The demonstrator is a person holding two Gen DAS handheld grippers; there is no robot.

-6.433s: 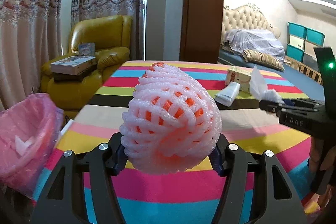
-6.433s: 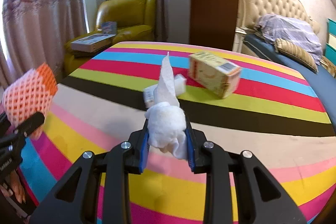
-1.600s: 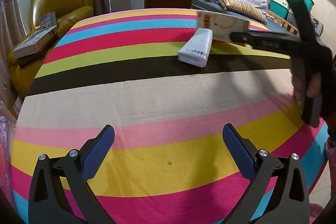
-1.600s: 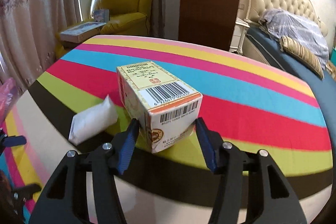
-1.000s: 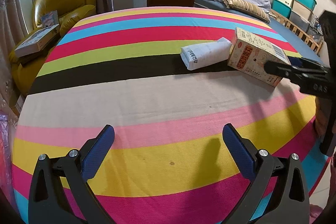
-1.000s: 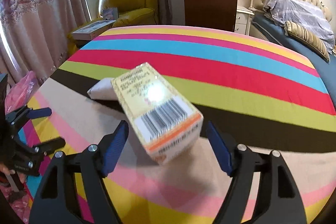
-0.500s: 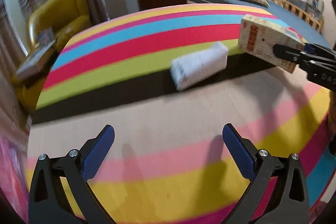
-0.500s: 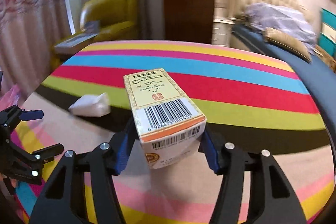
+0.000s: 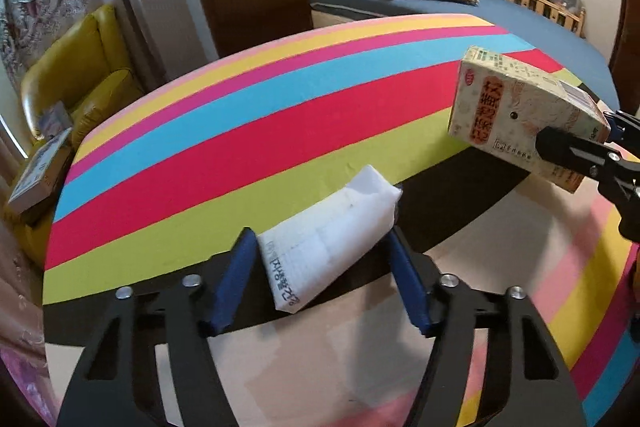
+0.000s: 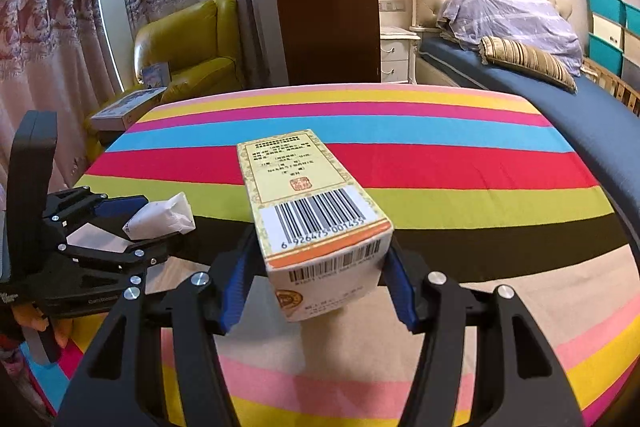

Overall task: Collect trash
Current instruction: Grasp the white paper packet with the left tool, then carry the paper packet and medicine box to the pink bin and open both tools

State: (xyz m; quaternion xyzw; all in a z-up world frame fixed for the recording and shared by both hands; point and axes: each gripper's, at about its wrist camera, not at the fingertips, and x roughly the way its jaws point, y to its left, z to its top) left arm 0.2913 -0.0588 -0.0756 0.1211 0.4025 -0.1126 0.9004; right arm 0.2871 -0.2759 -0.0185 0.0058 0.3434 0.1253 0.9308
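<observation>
A cream-coloured carton (image 10: 316,223) printed with red characters, a barcode panel and an orange band hangs clear of the striped tablecloth (image 10: 460,163), gripped at its near end by the right gripper (image 10: 316,283). Its blue pads (image 10: 236,283) press flat against both side walls of the carton, the jaws standing roughly half open around the box. In the left wrist view the same carton (image 9: 520,115) sits at about two o'clock, tilted, with one black finger of the right gripper (image 9: 580,155) across its lower corner.

A soft white packet (image 9: 332,239) with dark lettering along one end lies at the centre of the left wrist view, on the dark band of the tablecloth (image 9: 240,147), pointing toward one o'clock. The left gripper (image 9: 320,283) straddles it, its jaws closing with the packet between them. The left pad (image 9: 234,279) appears to meet the printed end; whether the right pad touches the packet is hard to judge from this angle. From the right wrist view, the packet (image 10: 160,217) shows at nine o'clock between the fingers of the left gripper (image 10: 132,227), with part of a hand (image 10: 48,327) below it at the frame's edge.
</observation>
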